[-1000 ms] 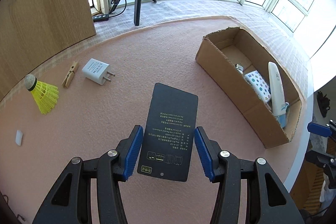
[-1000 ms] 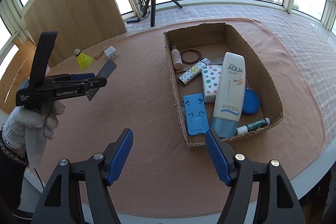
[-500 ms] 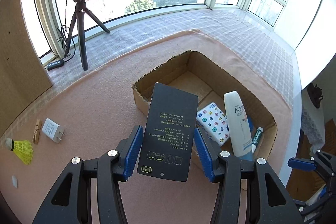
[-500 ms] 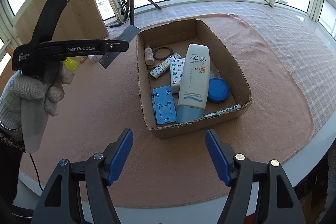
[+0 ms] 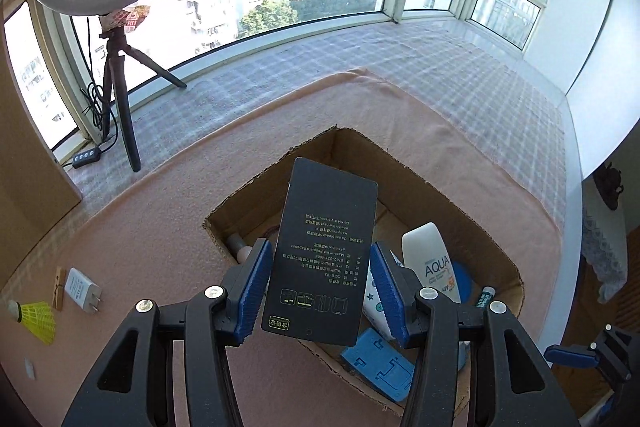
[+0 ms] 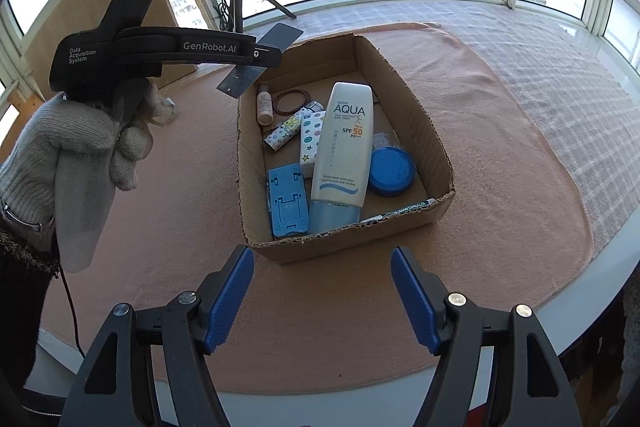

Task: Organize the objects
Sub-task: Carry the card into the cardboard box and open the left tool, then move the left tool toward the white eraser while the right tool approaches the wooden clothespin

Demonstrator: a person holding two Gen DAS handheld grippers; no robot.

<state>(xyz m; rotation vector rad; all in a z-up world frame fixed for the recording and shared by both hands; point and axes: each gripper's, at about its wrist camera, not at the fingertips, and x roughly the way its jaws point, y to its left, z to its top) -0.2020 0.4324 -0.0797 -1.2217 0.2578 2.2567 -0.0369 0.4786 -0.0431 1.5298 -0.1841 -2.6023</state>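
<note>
left tongs [image 5: 320, 291]: pinching black card [image 5: 326, 247], held in the air above the near-left corner of cardboard box [image 6: 404, 95] | right tongs [image 6: 322, 297]: spread wide, holding nothing, just in front of the box's near wall | sunscreen tube [image 6: 344, 151]: lying inside the box

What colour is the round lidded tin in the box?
Blue. The round tin shows best in the right wrist view, beside the sunscreen tube.
</note>
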